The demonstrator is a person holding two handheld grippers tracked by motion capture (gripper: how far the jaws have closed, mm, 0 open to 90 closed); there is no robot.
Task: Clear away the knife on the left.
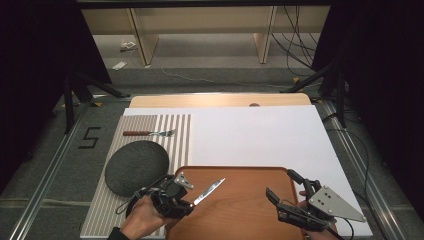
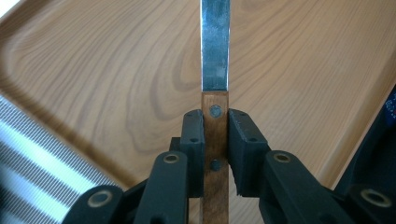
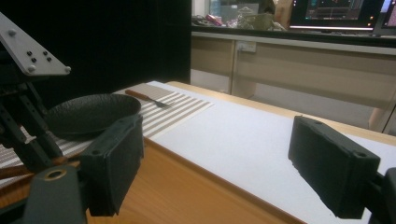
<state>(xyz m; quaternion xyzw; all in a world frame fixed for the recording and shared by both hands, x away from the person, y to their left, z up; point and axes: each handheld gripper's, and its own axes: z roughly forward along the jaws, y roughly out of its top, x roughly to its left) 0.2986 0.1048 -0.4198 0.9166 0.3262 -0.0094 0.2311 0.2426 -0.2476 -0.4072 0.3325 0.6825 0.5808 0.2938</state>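
High view: left gripper [image 1: 186,205] clamps knife [image 1: 209,192], blade over tray [image 1: 240,210]. Left gripper view: handle [image 2: 215,154] pinched near rivets; may pivot or slip. Right gripper view: jaws wide, empty; may snag tray rim.

Knife [image 2: 215,56] tip perhaps beyond frame

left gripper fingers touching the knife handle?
Touching. The left gripper view shows both fingers of the left gripper pressed flat against the knife's wooden handle, no gap.
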